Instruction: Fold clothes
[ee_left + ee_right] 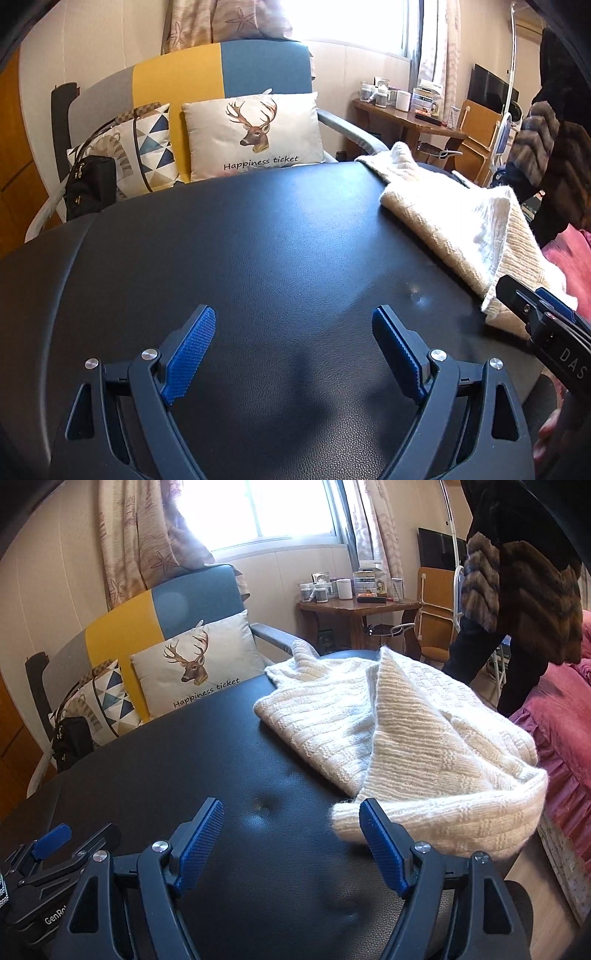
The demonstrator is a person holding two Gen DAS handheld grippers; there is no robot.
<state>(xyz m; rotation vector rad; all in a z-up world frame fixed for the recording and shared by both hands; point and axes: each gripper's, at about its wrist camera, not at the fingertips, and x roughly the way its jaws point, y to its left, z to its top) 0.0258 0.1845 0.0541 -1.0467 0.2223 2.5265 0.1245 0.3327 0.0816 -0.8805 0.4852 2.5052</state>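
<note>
- my left gripper and right gripper are both spread, empty.
- the cream sweater lies ahead-right of my right gripper, near the black table edge.
- pinching one knit layer could unravel the fold or drag it off.

The counter was covered in black leather-like material, finely grained, with a soft sheen. The sweater was seen as cream knit wool, ribbed and fuzzy. The pads of the left tool were shown in blue knurled plastic on matt black frames with polished metal rivets. A small wooden table appeared glossy.
</note>
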